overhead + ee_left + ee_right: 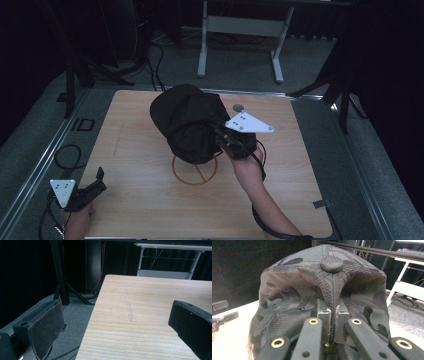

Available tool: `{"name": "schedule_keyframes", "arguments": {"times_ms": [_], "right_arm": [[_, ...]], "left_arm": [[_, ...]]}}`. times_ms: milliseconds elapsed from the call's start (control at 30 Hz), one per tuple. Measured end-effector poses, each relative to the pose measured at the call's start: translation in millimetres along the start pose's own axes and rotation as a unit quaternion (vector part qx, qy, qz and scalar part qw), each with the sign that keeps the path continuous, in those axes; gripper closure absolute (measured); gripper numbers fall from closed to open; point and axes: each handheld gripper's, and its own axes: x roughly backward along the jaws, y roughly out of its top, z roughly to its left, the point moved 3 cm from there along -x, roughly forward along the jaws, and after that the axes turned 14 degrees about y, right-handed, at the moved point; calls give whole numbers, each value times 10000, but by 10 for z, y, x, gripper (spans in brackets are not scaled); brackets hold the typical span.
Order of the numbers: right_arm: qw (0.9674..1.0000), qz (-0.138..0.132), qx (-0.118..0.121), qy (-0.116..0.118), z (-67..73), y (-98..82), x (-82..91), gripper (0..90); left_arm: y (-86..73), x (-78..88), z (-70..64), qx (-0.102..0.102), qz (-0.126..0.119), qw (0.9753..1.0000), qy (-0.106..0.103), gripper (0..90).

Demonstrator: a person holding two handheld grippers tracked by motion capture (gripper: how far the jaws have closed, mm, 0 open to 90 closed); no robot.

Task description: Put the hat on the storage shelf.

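- At the left near corner of the wooden table (pixel 140 200), the left gripper (pixel 92 187) rests low at the edge with its jaws standing wide apart and nothing between them; in the left gripper view, bare wood grain lies between the two black pads.
- Toward the middle, a thin ring with a cross inside (pixel 195 171) is drawn on the table top, and the black cap (pixel 187 122) hangs just above its far part.
- Right of the middle, the right gripper (pixel 231 145) is closed on the cap; in the right gripper view, its jaws pinch the fabric along a seam, below the round button on the crown.
- The cap lies directly in front of the right gripper, toward the far left from it, and it is well apart from the left gripper, so the right hand is clearly the nearer one.
- The cap is soft woven cloth with a faint dark pattern, domed and somewhat creased; the grippers are hard black parts with brass-coloured rivets.
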Motion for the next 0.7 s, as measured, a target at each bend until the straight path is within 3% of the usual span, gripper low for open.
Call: {"name": "schedule_keyframes", "arguments": {"times_ms": [400,700], "right_arm": [[9997,98,-183,103,-31,-257,-38,864],[9991,8,-331,247,-68,-266,-51,749]], "left_arm": [[0,0,0,4,10,10000,0,6],[0,0,-1,2,18,10000,0,6]]}}
